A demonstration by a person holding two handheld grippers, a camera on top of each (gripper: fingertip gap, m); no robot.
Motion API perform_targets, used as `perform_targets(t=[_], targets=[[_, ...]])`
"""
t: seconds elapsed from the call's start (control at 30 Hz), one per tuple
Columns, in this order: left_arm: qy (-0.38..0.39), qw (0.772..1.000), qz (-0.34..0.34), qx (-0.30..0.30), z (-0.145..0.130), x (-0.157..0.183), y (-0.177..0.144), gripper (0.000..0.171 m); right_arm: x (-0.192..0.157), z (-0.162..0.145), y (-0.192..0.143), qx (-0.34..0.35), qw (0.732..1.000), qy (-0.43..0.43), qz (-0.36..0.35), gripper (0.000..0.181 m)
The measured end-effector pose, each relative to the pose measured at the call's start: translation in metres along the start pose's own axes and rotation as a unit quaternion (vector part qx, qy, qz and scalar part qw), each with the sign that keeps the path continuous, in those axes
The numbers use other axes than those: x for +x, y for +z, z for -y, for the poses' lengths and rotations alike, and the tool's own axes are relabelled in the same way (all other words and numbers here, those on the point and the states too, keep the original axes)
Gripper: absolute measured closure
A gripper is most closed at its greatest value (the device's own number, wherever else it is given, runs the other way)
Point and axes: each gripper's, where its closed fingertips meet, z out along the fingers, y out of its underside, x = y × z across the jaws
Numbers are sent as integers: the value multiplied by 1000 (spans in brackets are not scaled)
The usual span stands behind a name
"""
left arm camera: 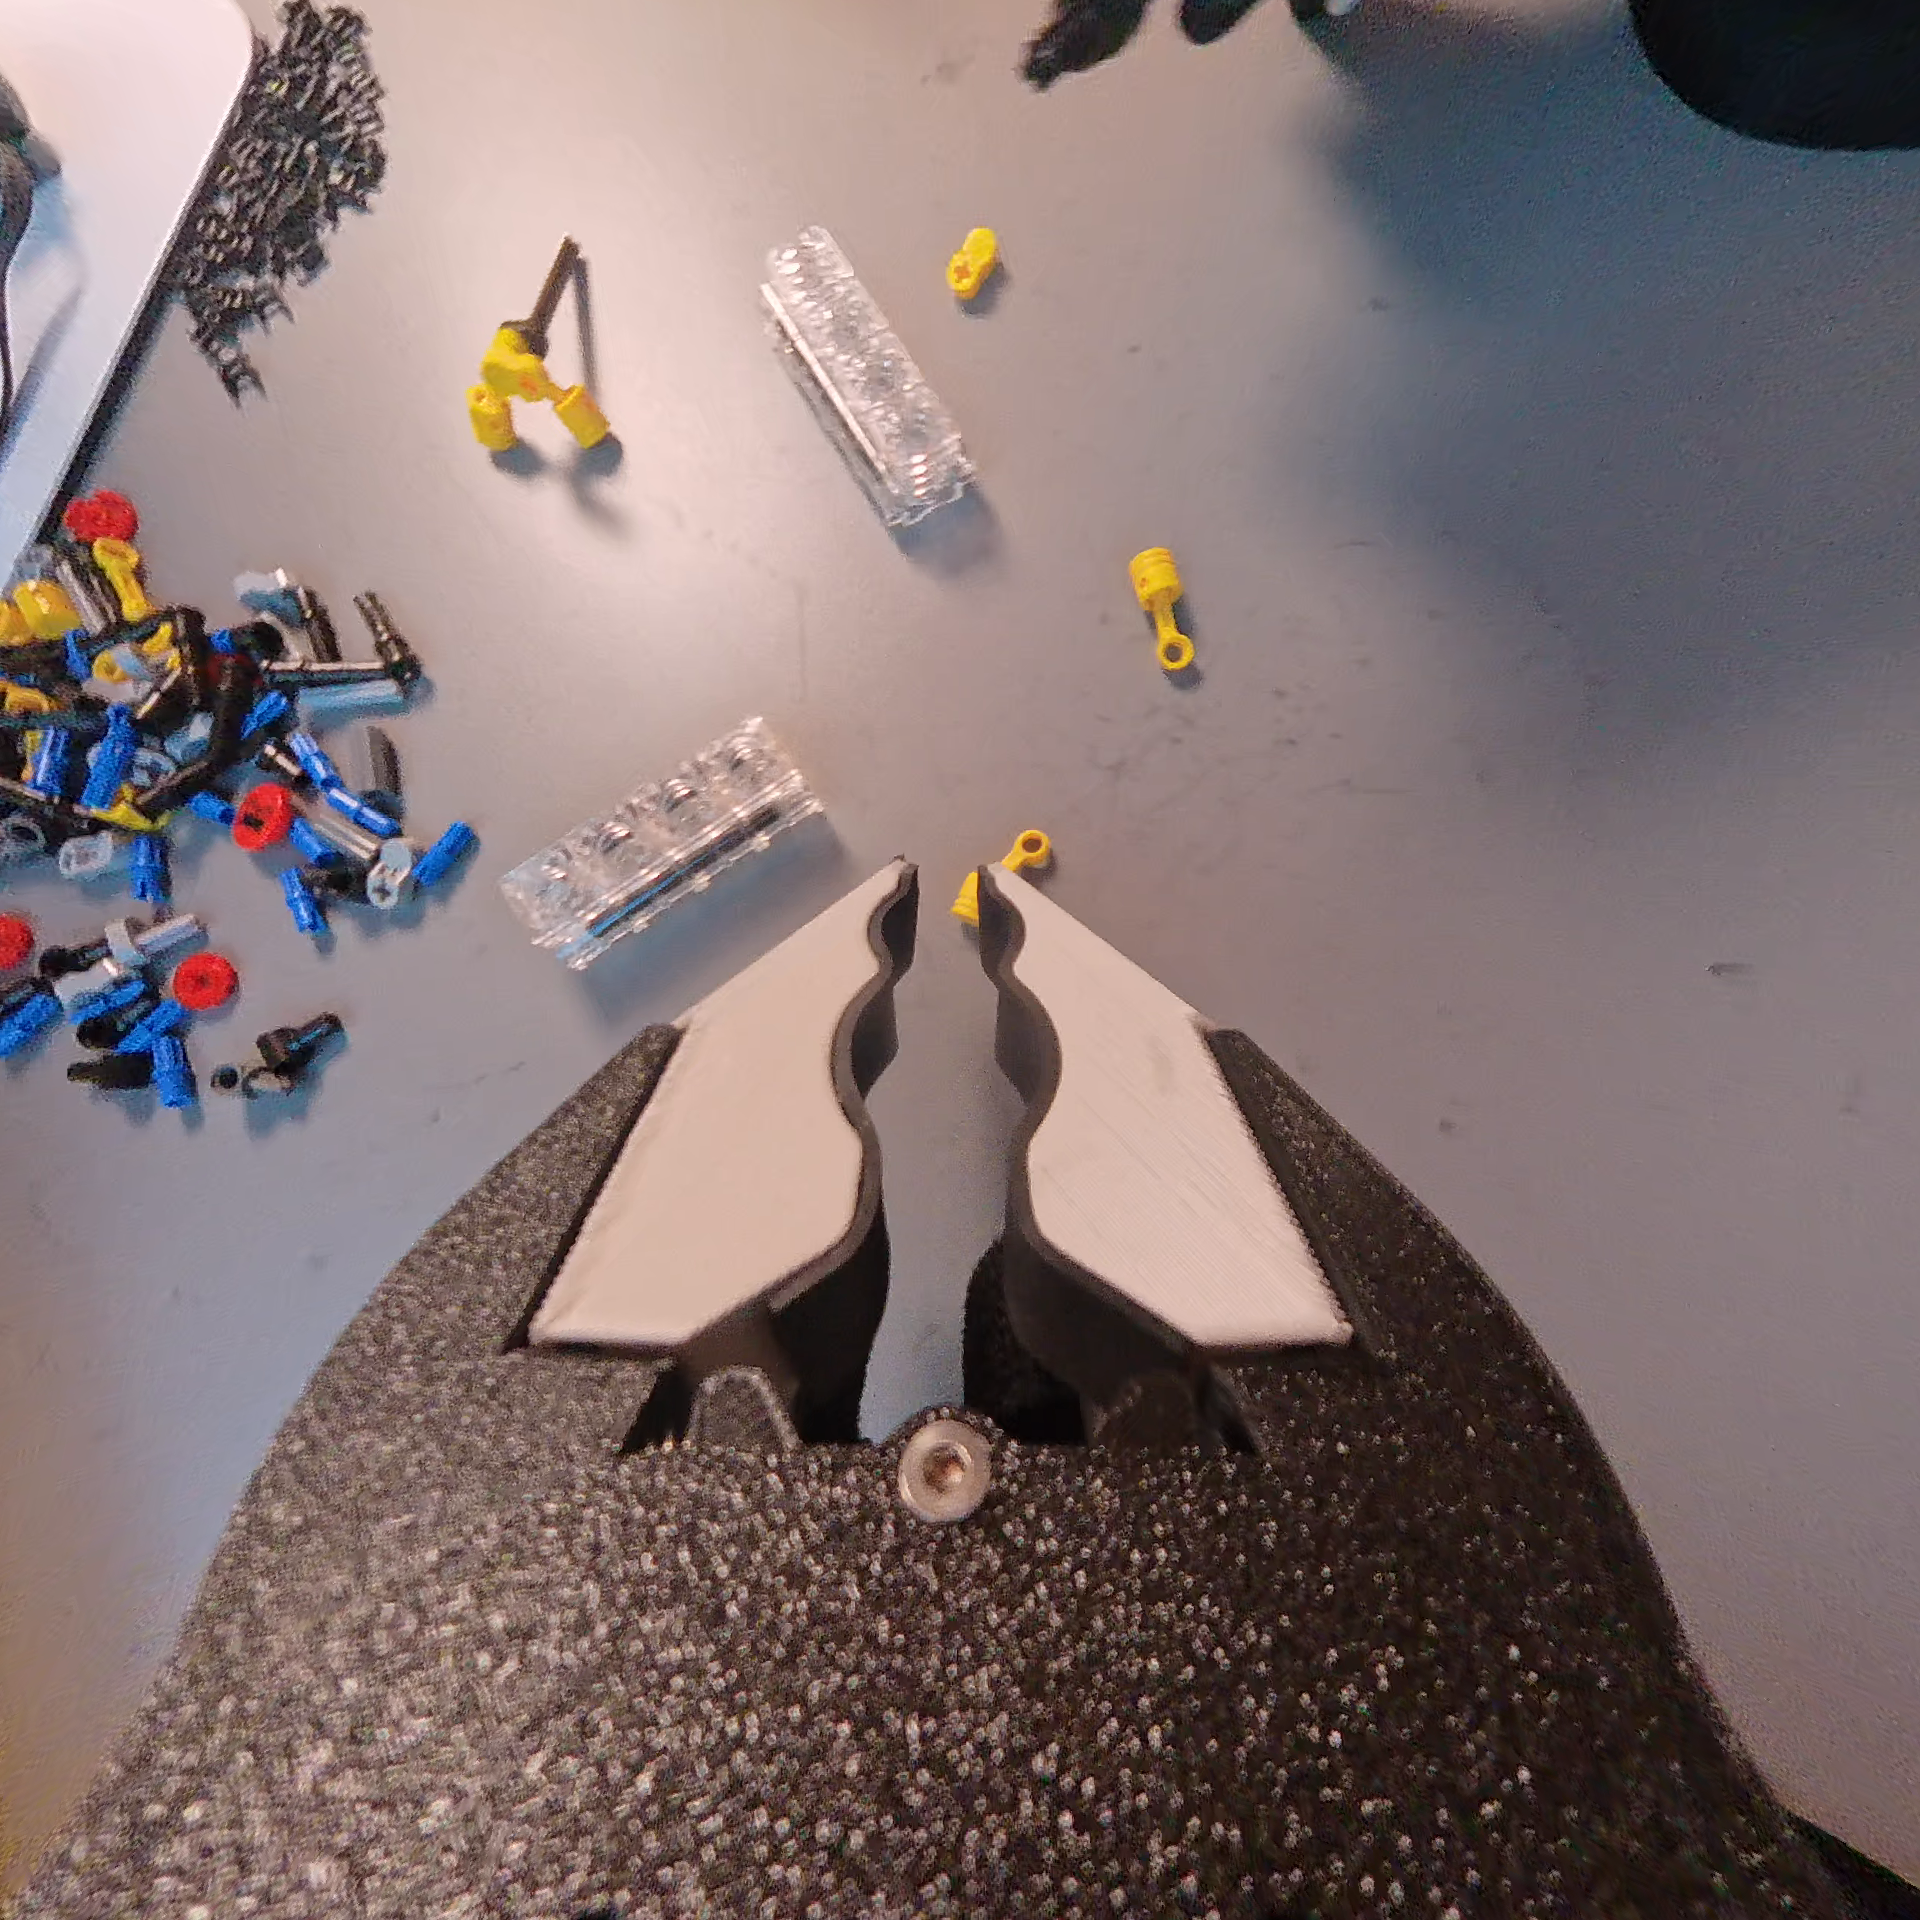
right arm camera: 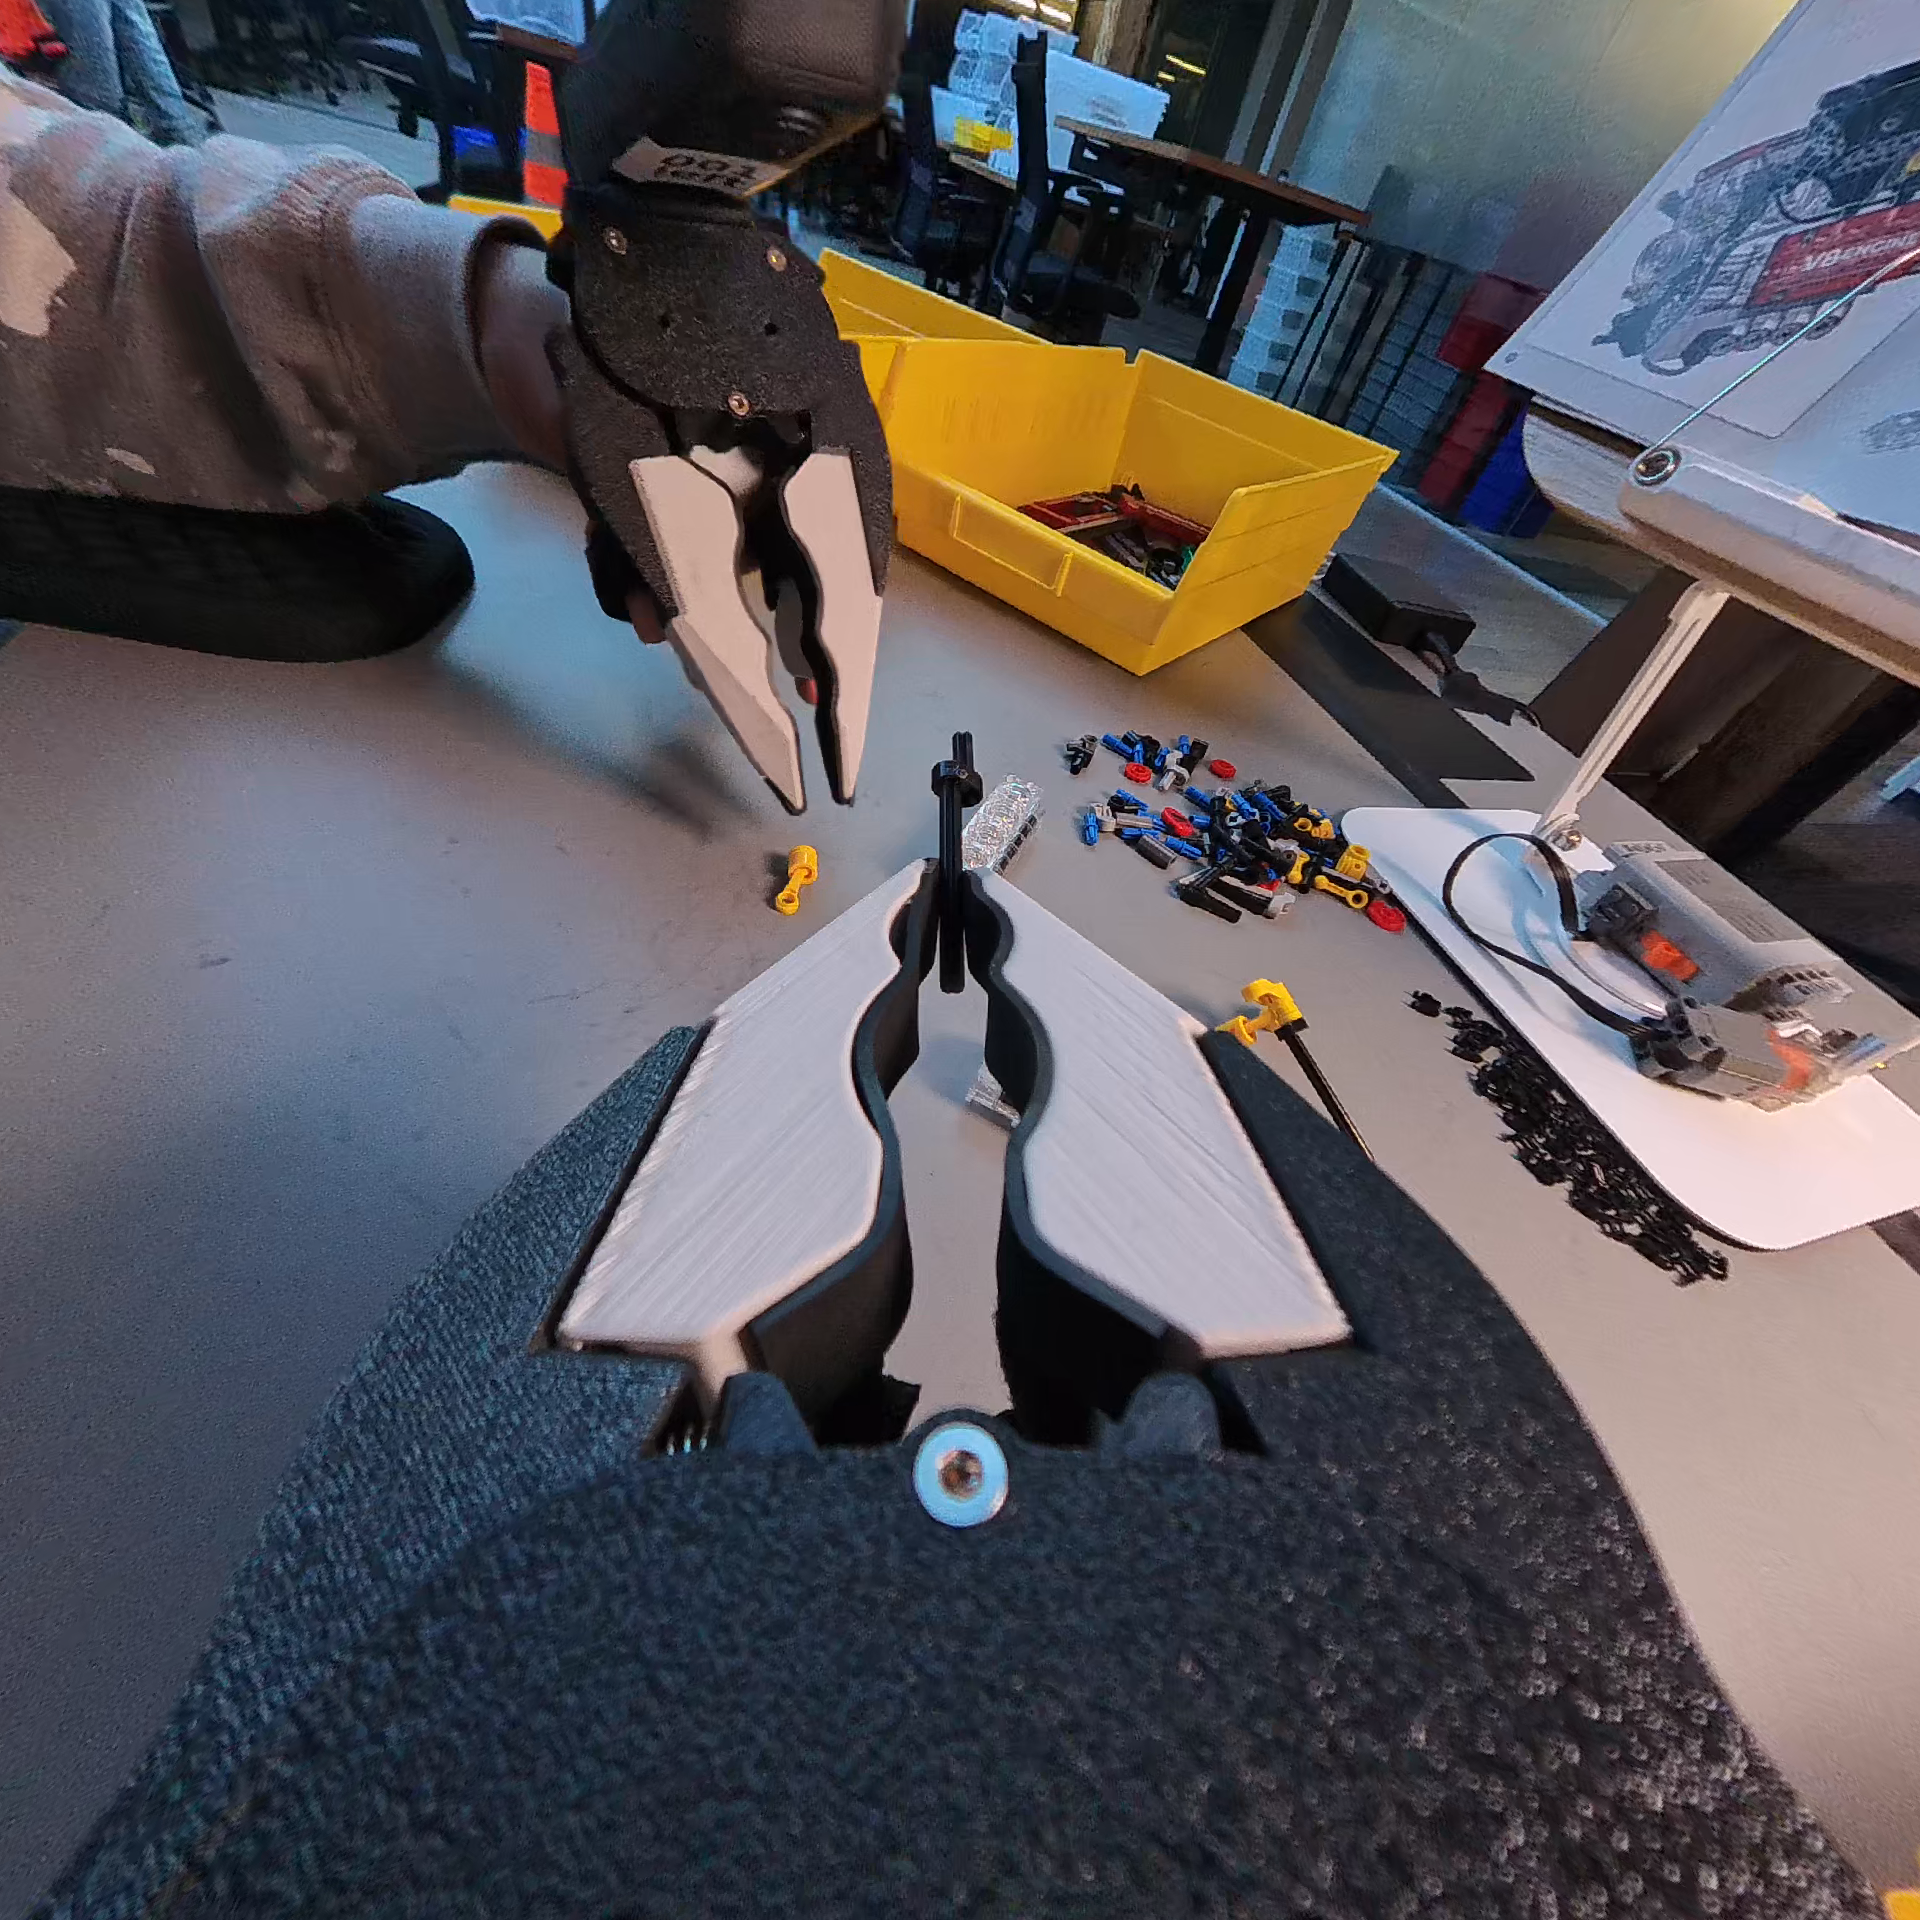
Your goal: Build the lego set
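Note:
My left gripper [left arm camera: 948, 878] is open by a narrow gap and holds nothing. It hovers just above a small yellow piston piece [left arm camera: 1029, 850], which lies on the grey table [left arm camera: 1455, 831] partly hidden behind the right fingertip. In the right wrist view the left gripper [right arm camera: 821, 800] points down, with that piston [right arm camera: 795, 878] on the table just below its tips. My right gripper [right arm camera: 949, 883] is shut on a thin black axle [right arm camera: 951, 831] that stands upright with a black bush near its top. A clear brick [left arm camera: 665, 842] lies just left of the left gripper.
A second clear brick [left arm camera: 868, 374], another yellow piston [left arm camera: 1158, 603], a yellow connector [left arm camera: 971, 260] and a yellow assembly with a black axle [left arm camera: 530, 384] lie ahead. A pile of small parts [left arm camera: 156, 779] is at the left. A yellow bin [right arm camera: 1091, 488] and a motor on a white base [right arm camera: 1714, 966] stand farther off. One gripper's finger ends stand about 12 cm off the other's. Between my left fingertips and the clear brick [left arm camera: 665, 842] there is roughly 6 cm.

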Motion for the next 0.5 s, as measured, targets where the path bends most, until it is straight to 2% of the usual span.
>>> perform_targets(t=[0.17,0.5], targets=[[94,995,14,-27,-2,15,6,160,-2,-1,1,-3,1000,-4,3,177],[174,975,-45,-128,-13,11,21,160,-3,-2,1,-6,1000,-5,4,177]])
